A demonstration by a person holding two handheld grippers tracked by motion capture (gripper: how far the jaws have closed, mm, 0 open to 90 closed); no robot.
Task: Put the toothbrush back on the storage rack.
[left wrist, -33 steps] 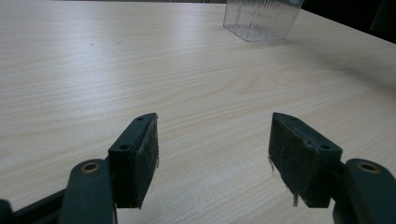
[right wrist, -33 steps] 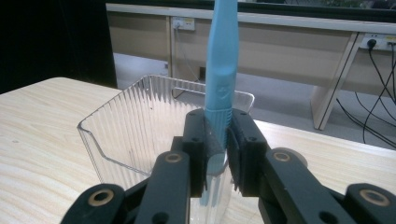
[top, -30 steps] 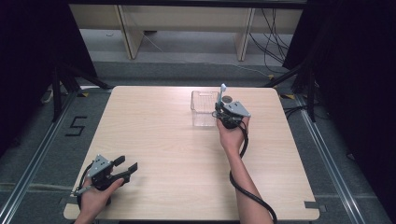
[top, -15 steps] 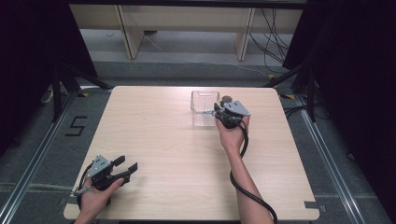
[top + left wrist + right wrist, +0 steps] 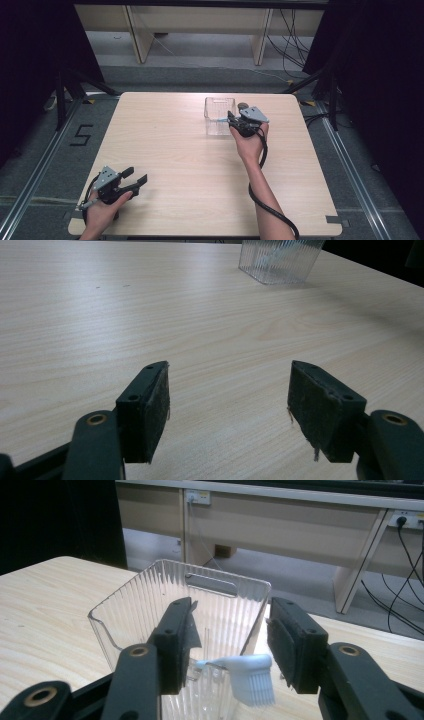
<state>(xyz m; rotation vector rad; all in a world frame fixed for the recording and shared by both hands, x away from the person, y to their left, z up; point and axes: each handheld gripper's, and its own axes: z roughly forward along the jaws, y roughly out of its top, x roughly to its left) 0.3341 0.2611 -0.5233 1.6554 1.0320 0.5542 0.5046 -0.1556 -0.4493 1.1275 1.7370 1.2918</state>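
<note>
A clear ribbed plastic bin [image 5: 214, 106] stands at the back middle of the wooden table [image 5: 175, 150]. My right gripper [image 5: 231, 120] hovers at the bin's right rim, pointing into it. In the right gripper view its jaws [image 5: 230, 630] have just been opening. A white toothbrush [image 5: 248, 676] lies crosswise between the pads over the bin [image 5: 125, 615], bristles down, and I see no pad pressing it. From above, the toothbrush [image 5: 221, 120] pokes left over the bin. My left gripper [image 5: 137, 176] rests open and empty near the front left corner, its pads [image 5: 150, 405] wide apart.
The bin [image 5: 277, 260] shows far off in the left gripper view across bare tabletop. Beyond the table's far edge are a low wooden shelf [image 5: 200, 20] and cables [image 5: 295, 30] on the floor. Black curtains flank both sides.
The toothbrush stood upright above the right gripper a second ago; it has tipped down toward the bin and now lies level. The right jaws have spread. The left hand stayed put.
</note>
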